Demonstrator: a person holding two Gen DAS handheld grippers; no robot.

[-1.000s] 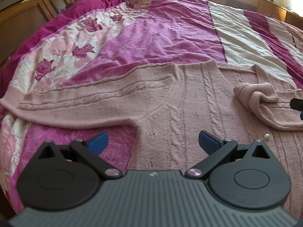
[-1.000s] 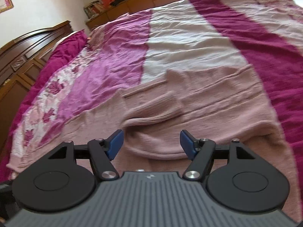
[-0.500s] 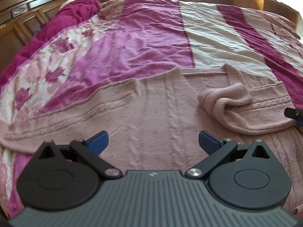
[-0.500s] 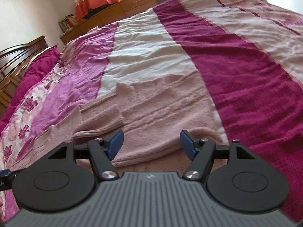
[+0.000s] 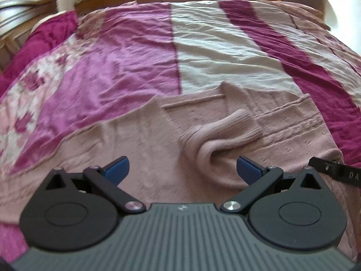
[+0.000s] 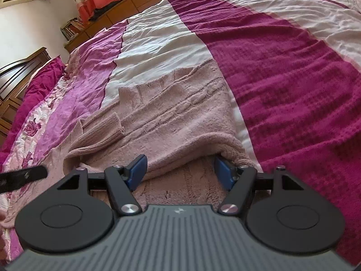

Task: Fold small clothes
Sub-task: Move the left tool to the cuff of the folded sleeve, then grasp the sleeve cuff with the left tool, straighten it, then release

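Down on the wide striped bedspread point(image 5: 225, 52) lies a dusty-pink cable-knit cardigan point(image 5: 144, 140), spread flat with one sleeve already laid over its body. From the left wrist view, the left gripper point(image 5: 182, 169) hangs above the near part of the knit, its blue-padded jaws wide apart with nothing between them; the ribbed cuff point(image 5: 243, 124) of the folded sleeve curls just beyond its right pad. A black finger of the other tool pokes in at the far right edge and bears pale letters, seemingly "DA", too blurred to be sure.

From the right wrist view, the right gripper point(image 6: 180, 169) stands fairly wide at the folded near edge point(image 6: 180, 149) of the pink knit, which bulges between and over its blue pads; the right pad is partly tucked under that soft roll. No pinch shows.

Fabric textures differ: the cardigan is fuzzy, with raised cable ridges; the cover is crinkled cloth in magenta, cream and lilac bands, with a rose-printed panel point(image 6: 29, 128) at left. Dark carved wooden headboard point(image 6: 13, 74) stands beyond.
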